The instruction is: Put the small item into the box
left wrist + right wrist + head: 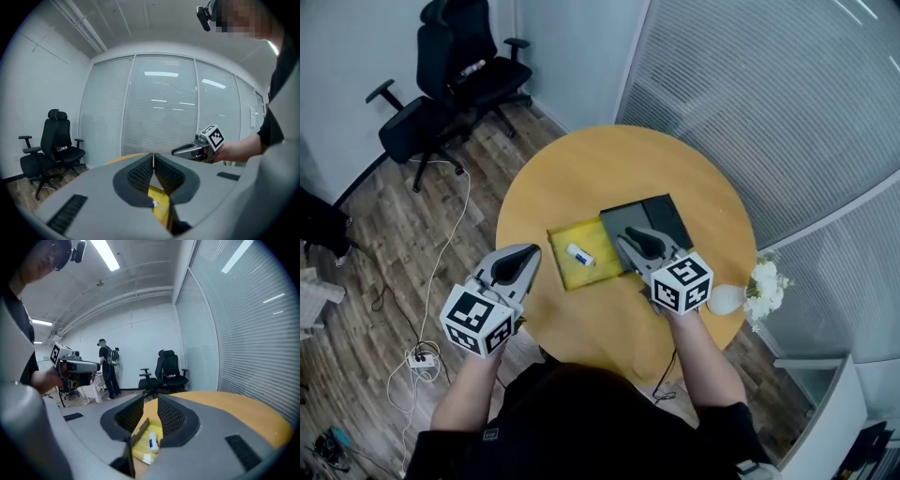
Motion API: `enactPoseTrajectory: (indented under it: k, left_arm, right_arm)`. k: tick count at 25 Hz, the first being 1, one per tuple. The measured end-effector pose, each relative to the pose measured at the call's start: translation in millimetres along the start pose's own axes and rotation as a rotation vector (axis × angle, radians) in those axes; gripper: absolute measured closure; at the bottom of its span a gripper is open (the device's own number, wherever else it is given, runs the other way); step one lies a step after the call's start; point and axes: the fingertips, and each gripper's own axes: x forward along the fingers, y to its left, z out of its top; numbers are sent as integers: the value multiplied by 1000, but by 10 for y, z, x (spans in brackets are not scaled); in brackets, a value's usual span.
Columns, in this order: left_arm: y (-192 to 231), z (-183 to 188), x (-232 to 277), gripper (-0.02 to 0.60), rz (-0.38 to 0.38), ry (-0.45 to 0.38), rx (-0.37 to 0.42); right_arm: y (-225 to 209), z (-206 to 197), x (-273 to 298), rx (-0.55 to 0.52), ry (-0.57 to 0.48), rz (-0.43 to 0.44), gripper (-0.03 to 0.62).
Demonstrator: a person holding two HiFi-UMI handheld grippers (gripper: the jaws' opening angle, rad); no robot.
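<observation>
On the round wooden table (581,178) lies an open yellow box (564,272), and a small white item with a blue label (580,254) rests inside it. Its black lid (664,216) lies just right of it. My right gripper (628,232) hovers over the lid's left edge, beside the box. Its jaws stand open with nothing between them, and through the gap of the right gripper (150,399) I look down on the box (139,442) and the item (152,442). My left gripper (532,250) hangs left of the box. The left gripper (153,155) is shut and empty.
A white vase with flowers (750,292) stands at the table's right edge. Two black office chairs (455,70) are on the wooden floor at the far left, with a cable and power strip (417,356) nearer. A glass wall with blinds curves along the right. A person (108,369) stands far off.
</observation>
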Motion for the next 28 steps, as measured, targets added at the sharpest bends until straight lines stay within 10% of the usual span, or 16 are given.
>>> enactPoseTrajectory:
  k: [13, 28]
  left_arm:
    - [-374, 234, -20, 563, -20, -18, 62]
    - [-437, 171, -138, 563, 0, -33, 33]
  right_arm:
    - [406, 804, -947, -95, -335, -30, 526]
    - [303, 701, -1352, -91, -368, -111, 553]
